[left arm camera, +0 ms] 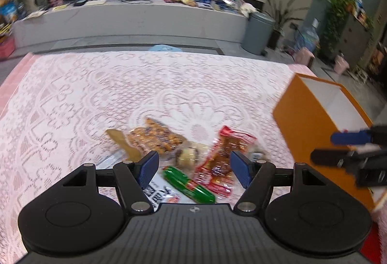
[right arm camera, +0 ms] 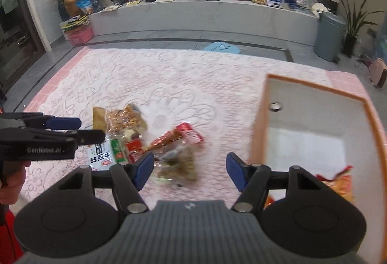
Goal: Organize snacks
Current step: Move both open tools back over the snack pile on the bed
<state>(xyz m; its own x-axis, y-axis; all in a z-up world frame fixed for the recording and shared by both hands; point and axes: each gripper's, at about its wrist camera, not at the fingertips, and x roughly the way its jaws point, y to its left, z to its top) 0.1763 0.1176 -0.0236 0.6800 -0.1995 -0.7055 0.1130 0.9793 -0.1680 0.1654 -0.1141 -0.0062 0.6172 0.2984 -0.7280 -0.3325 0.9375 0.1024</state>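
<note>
Both claws empty, jaws spread: left gripper [left arm camera: 194,168] above the snack pile [left arm camera: 191,157], right gripper [right arm camera: 189,172] between pile and orange box [right arm camera: 373,123]. Pile lies on the lace tablecloth [left arm camera: 96,94], well left of the box. One red-orange packet [right arm camera: 338,185] already in the box's near corner. Most snacks apparently still to move.

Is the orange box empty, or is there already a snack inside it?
Not empty. In the right wrist view, the orange box holds one red-and-yellow snack bag at its near end; the rest of its white floor is bare.
</note>
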